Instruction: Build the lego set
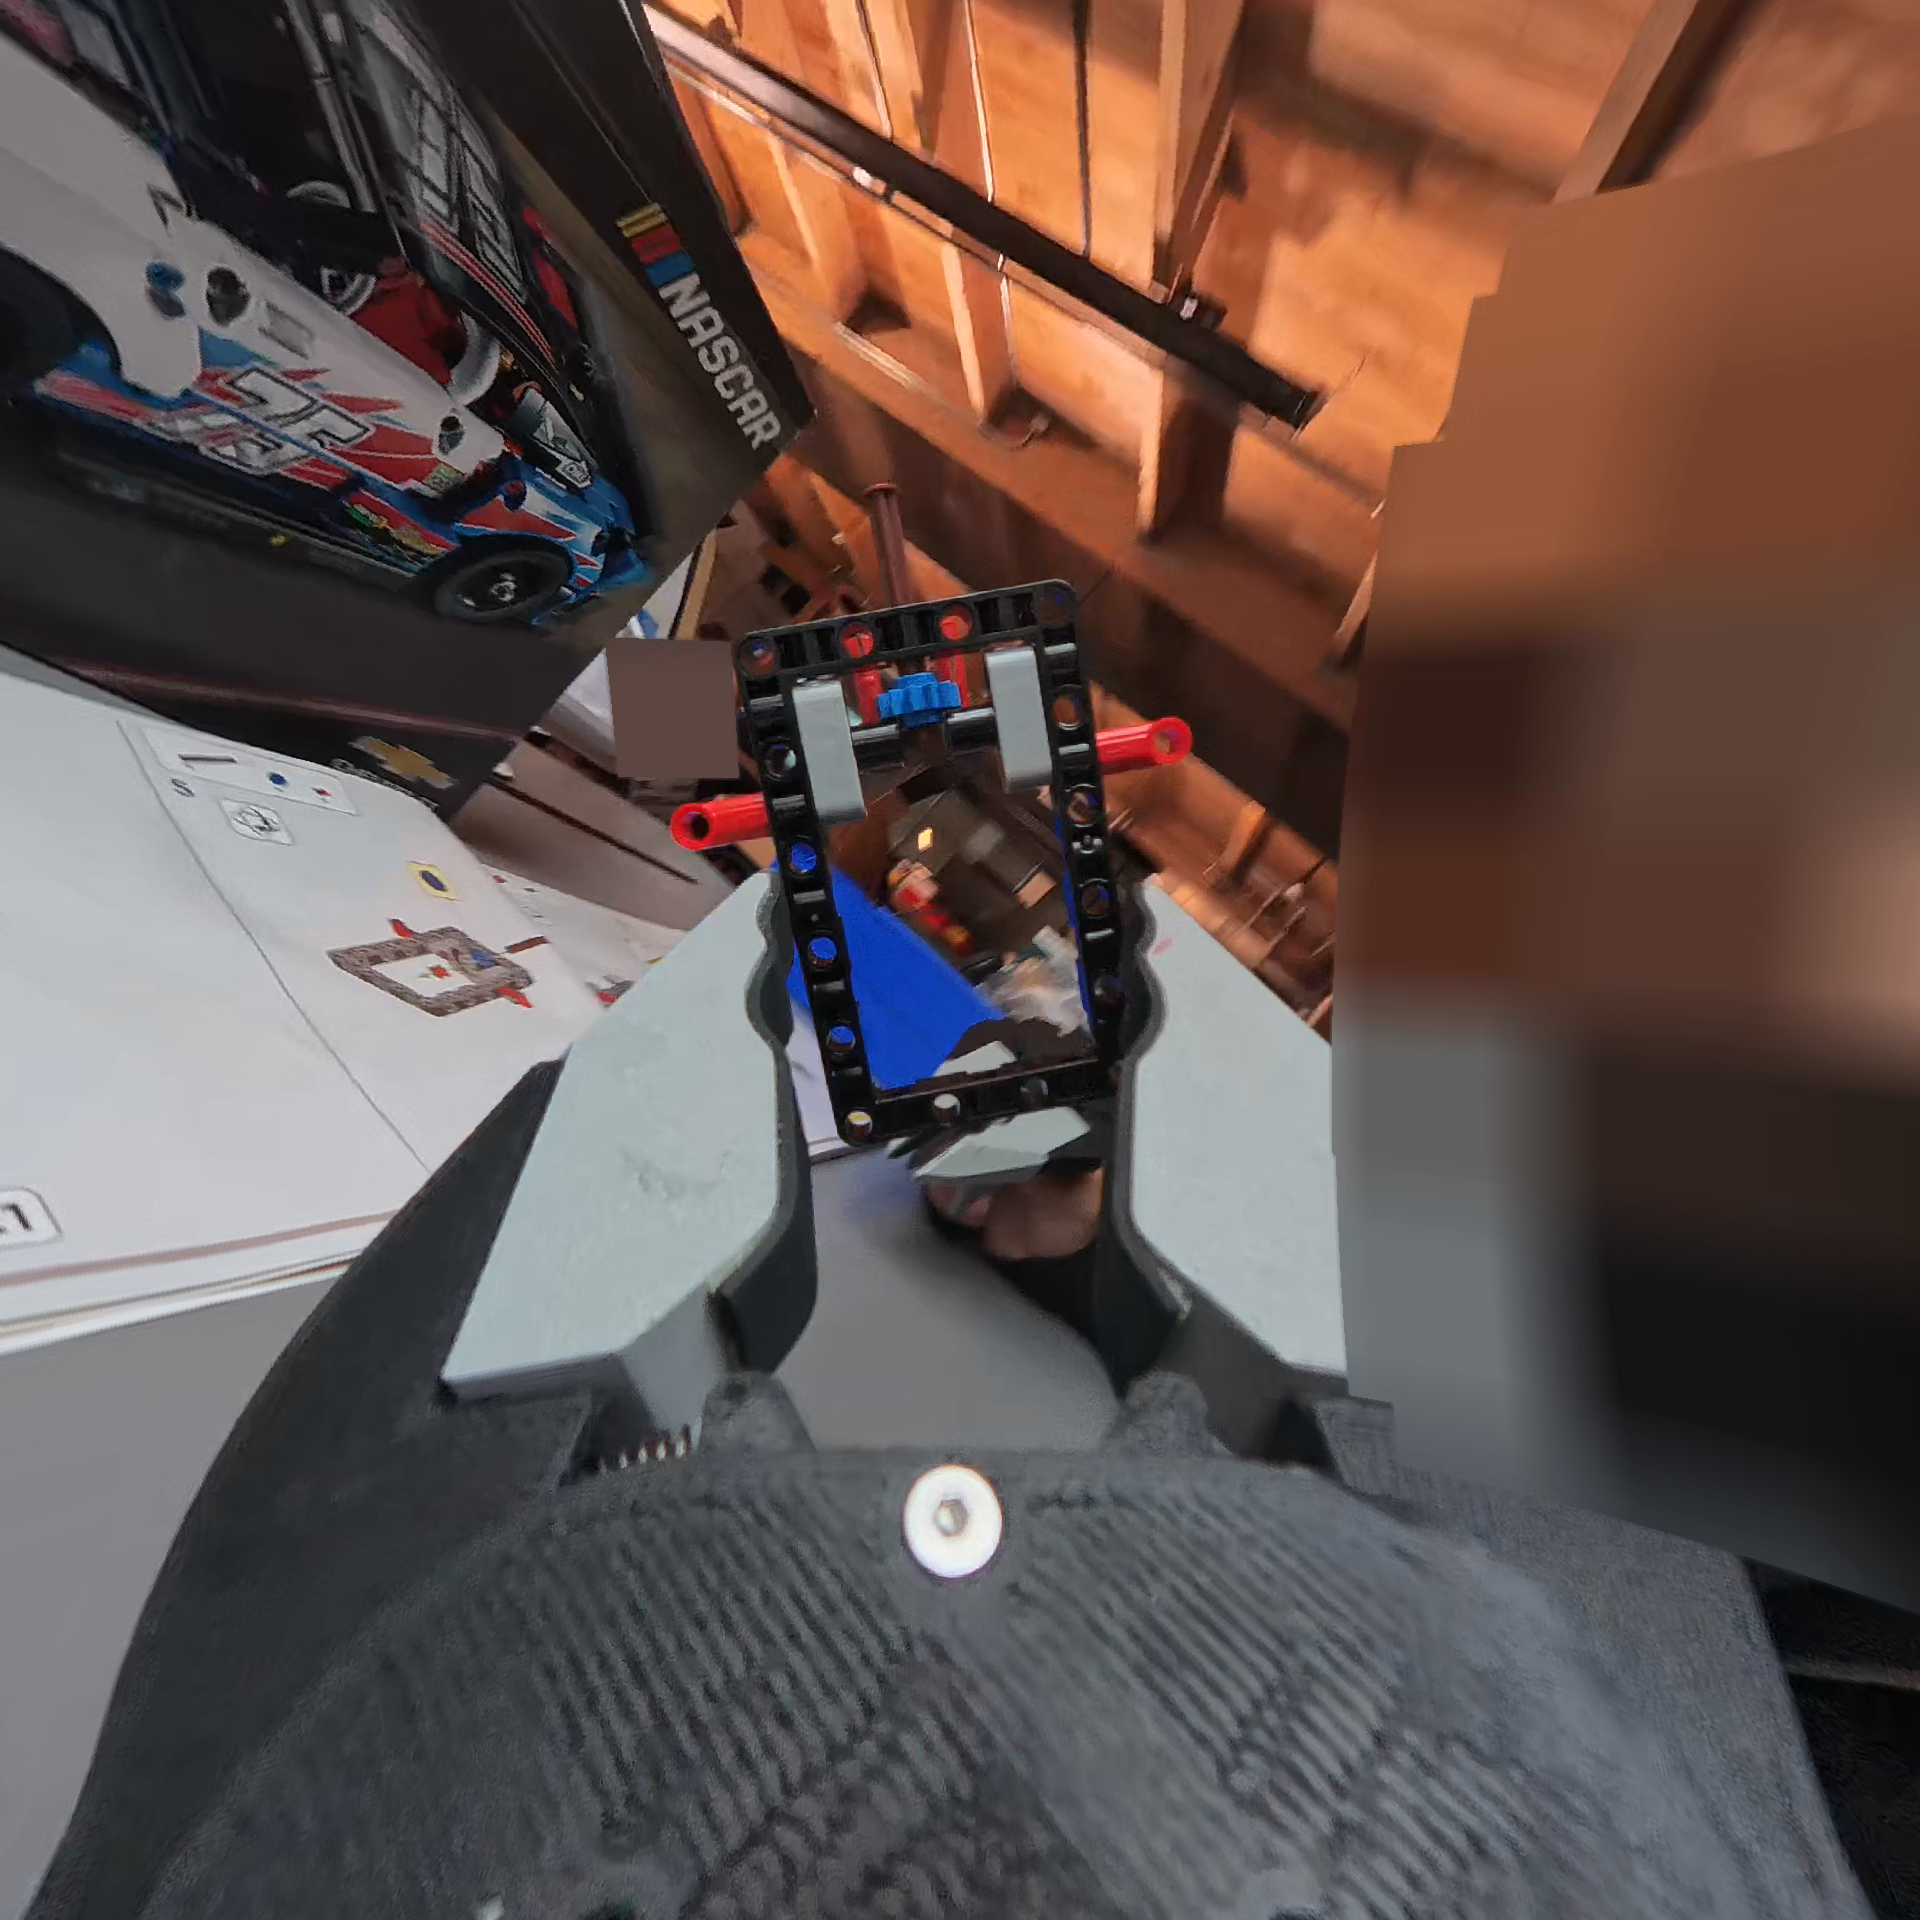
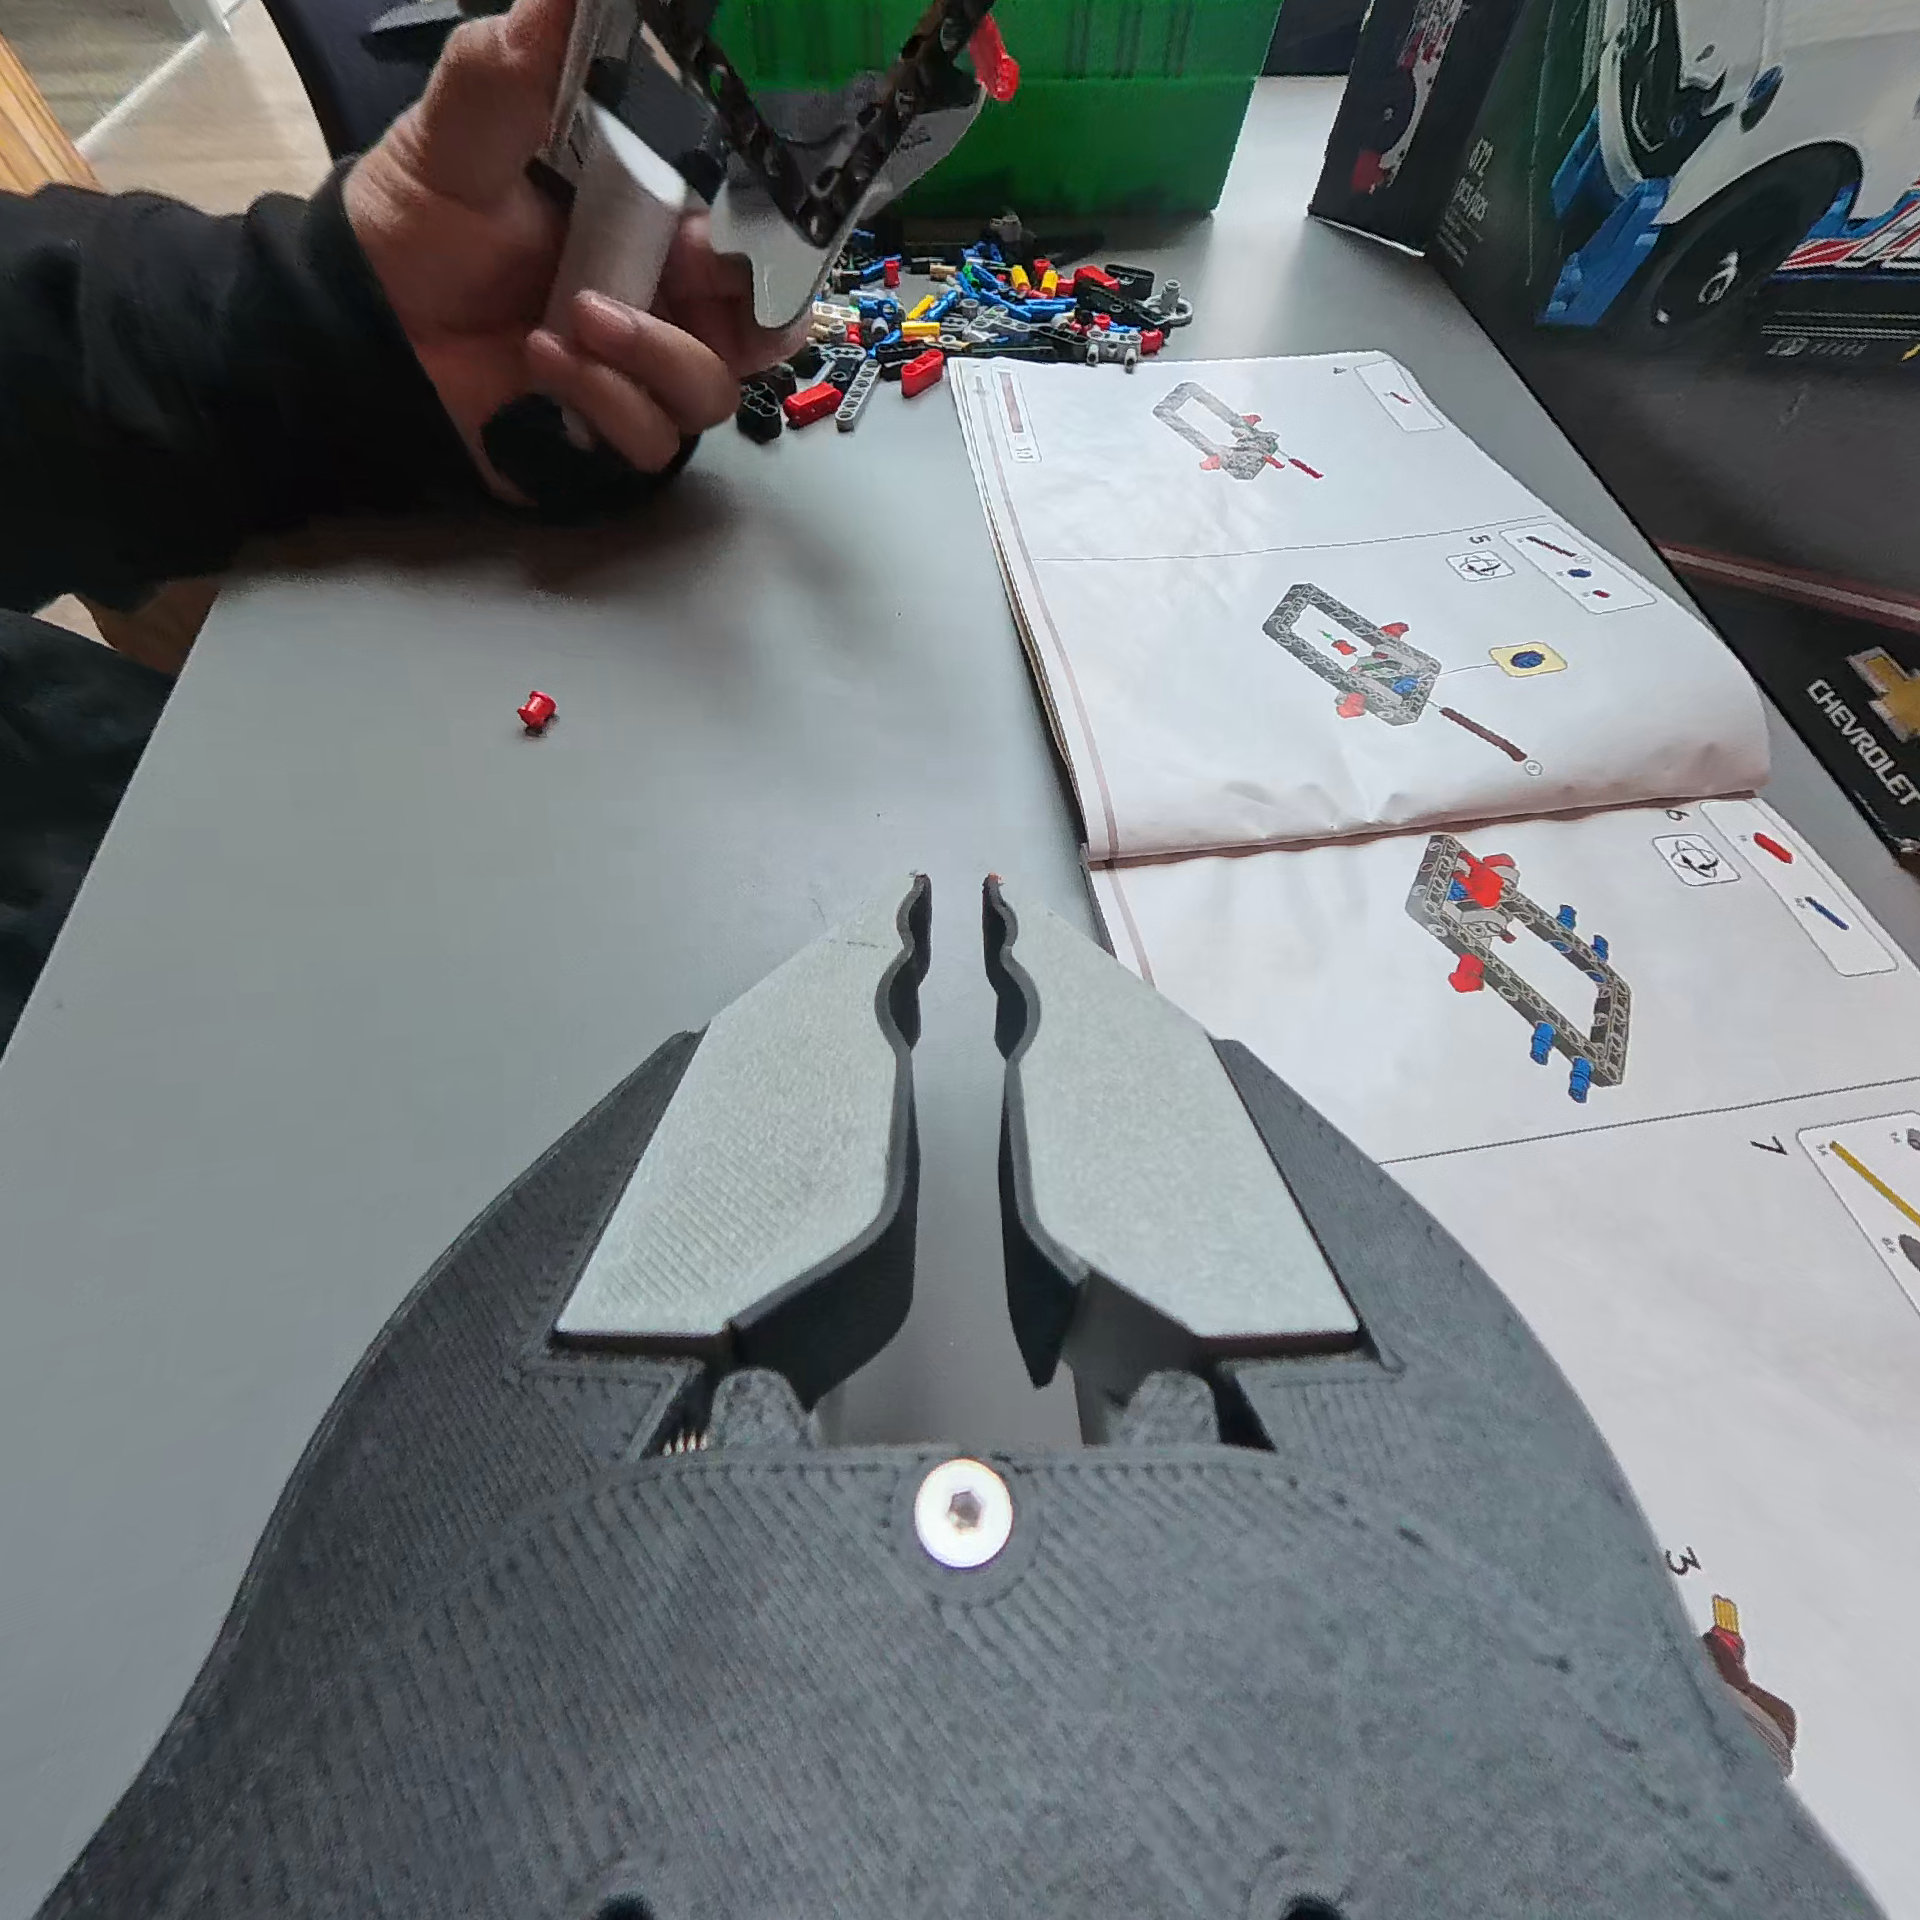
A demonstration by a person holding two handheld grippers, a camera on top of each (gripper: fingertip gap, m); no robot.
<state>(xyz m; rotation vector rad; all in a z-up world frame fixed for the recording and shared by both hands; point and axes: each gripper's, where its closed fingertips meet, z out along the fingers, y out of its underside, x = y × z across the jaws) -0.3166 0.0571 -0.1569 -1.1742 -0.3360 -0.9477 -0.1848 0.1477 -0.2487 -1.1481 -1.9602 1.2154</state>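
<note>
Grey bench (image 2: 436,1039) carries everything. Set box (image 2: 1704,177) with the race car picture stands upright along its far right edge, green bin (image 2: 1081,114) at the far end. Instruction booklet (image 2: 1382,665) lies open on the right, just beside the box. Loose parts pile (image 2: 977,312) sits in front of the bin, near the booklet's top corner. Left tool (image 1: 951,977) is raised off the bench, clamped on the long sides of the black frame (image 1: 1081,748), which stands upright with a blue gear (image 1: 914,698) on its cross axle and red pins (image 1: 1143,743) sticking out both sides. Right tool (image 2: 956,883) low over the bench, jaws slightly apart, nothing in them. Small red bush (image 2: 536,711) lies alone on the bench, left of the right tool, well apart from the pile.
</note>
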